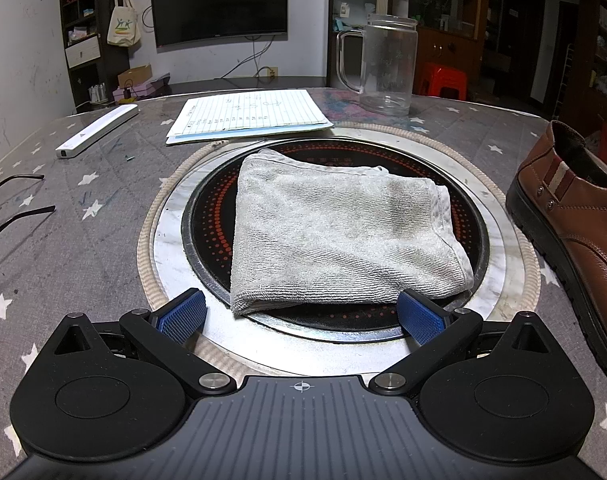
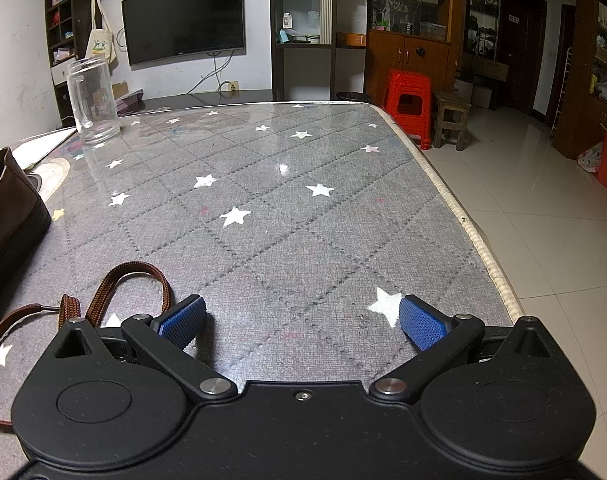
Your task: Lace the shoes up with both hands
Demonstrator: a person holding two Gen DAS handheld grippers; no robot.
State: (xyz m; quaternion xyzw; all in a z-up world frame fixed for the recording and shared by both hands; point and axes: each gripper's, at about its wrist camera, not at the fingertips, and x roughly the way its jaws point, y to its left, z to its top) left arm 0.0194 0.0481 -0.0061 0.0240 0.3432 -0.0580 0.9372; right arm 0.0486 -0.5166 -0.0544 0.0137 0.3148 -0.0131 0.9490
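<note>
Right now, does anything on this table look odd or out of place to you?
Yes: a folded grey towel lies on the round cooktop set into the table, a strange resting place. The brown shoe stands on the tabletop, and its brown lace lies loose there. Nothing looks spilled or broken.

One brown shoe point(image 1: 575, 224), one lace point(image 2: 103, 296), one towel point(image 1: 335, 240), one glass mug point(image 1: 387, 64), two stools point(image 2: 407, 100).

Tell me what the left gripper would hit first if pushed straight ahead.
Most likely the folded grey terry towel on the round black cooktop, lying directly between the open left gripper fingers' line; height above it is unclear.
</note>
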